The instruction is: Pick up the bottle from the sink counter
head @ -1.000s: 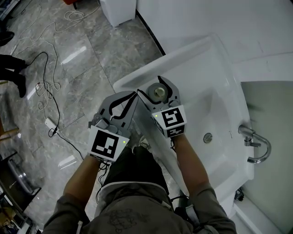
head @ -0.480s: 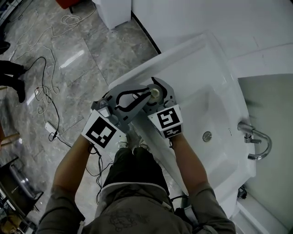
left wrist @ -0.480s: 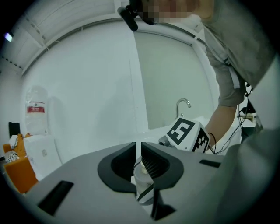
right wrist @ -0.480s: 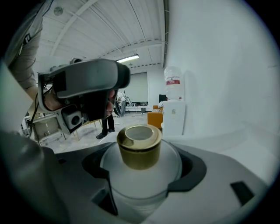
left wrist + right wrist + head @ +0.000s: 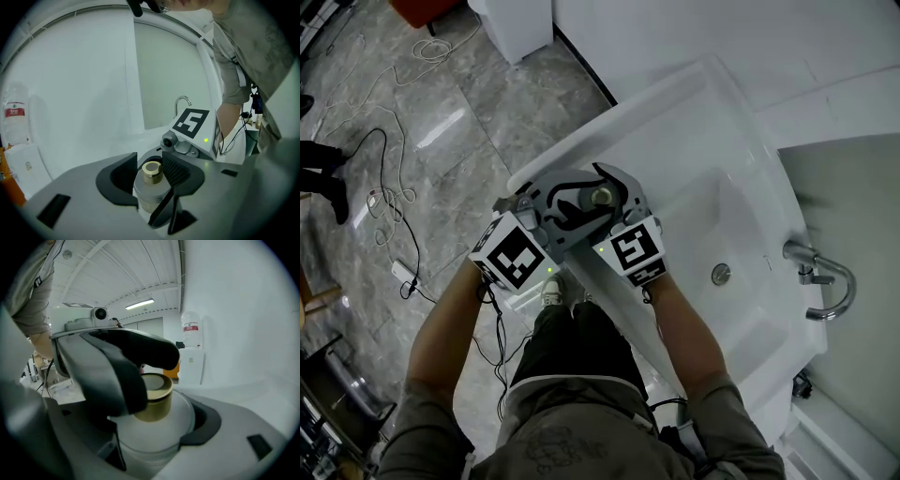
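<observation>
- Sink surface point(image 5: 694, 122): the bottle point(image 5: 149, 197) appears to stand upright at the corner nearest the person, beside the basin. Judged best lifted straight up, clear of the rim.
- Right tool point(image 5: 154, 427): closed on the bottle's body, and the hold looks firm. It should carry the lift alone.
- Left tool point(image 5: 149, 172): its jaws have just been opening and now stand wide, with the bottle neck between them, unpressed. Withdraw it level before lifting.
- Gold cap point(image 5: 157, 397): avoid knocking it on withdrawal.

Base of bottle point(image 5: 146, 197) hidden behind left hand-held gripper point(image 5: 151, 172)
</observation>
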Available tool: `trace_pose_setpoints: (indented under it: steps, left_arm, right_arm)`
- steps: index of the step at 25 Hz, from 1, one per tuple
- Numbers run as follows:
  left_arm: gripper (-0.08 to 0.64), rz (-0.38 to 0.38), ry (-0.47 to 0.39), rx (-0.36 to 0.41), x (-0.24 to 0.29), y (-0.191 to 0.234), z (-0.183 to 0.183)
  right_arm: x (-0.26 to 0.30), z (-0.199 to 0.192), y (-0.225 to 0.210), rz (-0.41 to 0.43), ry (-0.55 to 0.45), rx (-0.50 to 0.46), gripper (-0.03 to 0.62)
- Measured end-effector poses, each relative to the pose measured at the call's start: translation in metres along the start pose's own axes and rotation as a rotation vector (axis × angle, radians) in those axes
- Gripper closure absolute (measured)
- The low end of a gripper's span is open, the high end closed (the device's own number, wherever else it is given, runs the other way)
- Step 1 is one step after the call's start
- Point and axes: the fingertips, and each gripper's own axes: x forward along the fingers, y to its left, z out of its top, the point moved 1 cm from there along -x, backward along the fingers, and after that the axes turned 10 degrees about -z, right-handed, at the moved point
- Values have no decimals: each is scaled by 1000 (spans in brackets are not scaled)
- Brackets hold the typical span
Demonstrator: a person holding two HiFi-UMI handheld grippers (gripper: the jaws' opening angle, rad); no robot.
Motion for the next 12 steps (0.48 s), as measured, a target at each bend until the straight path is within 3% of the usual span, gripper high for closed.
trace_pose_setpoints:
  steps: [7, 12]
  left_arm:
    - [392, -70, -35, -38, 10, -5, -5]
    - [407, -51, -100, -66, 11, -4, -3]
  right_arm:
    - [-4, -1, 5, 64, -14, -27, 261]
    - [-4, -1, 5, 90, -17, -42, 261]
